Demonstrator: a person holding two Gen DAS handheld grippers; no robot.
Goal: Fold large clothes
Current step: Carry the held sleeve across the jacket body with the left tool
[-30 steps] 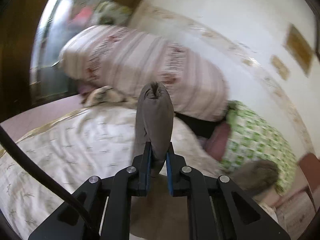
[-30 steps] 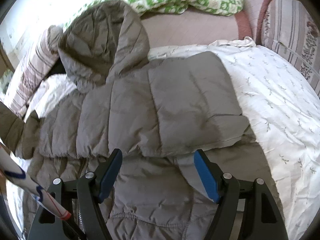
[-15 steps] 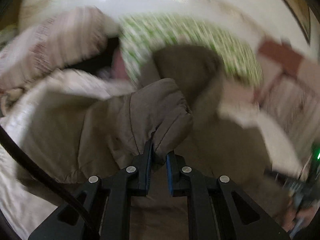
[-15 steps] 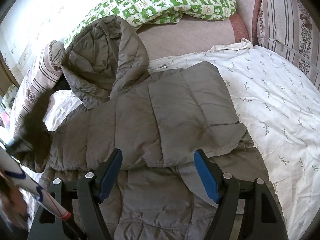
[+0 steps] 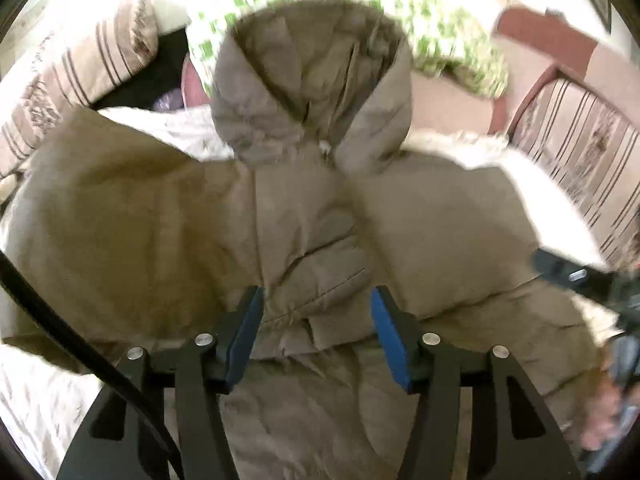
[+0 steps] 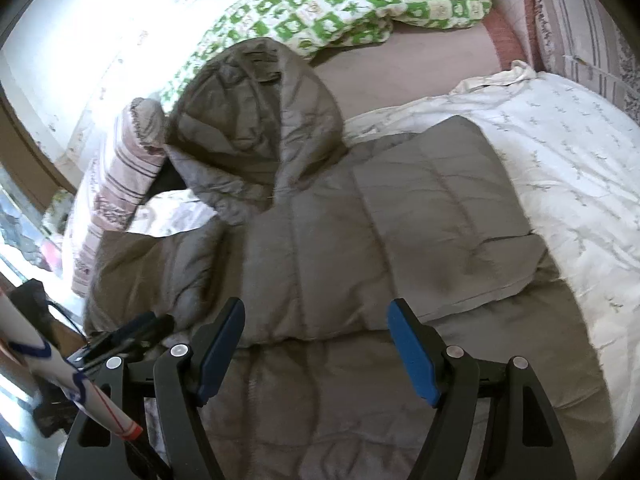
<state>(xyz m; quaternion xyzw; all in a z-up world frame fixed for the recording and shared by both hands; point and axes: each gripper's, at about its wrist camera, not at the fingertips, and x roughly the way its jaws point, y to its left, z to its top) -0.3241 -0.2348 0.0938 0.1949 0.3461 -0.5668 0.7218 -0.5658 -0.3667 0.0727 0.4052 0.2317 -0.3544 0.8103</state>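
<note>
left gripper (image 5: 316, 332): jaws wide, nothing in them, hovering over a folded-in sleeve cuff (image 5: 320, 292) | right gripper (image 6: 316, 350): wide too, empty | puffer jacket (image 6: 360, 240): flat on the white bedsheet (image 6: 568, 160), hood (image 6: 256, 120) toward the green pillow (image 6: 360, 0) (left view's blurry, so probably both sleeves folded in)

Open white sheet (image 6: 568, 184) right of jacket (image 6: 400, 232); striped pillow (image 6: 120, 184) crowds left; green checked pillow (image 6: 360, 4) blocks beyond hood (image 6: 256, 120).

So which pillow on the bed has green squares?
The green-checked pillow behind the jacket's hood; the other pillows are striped pink and brown.
</note>
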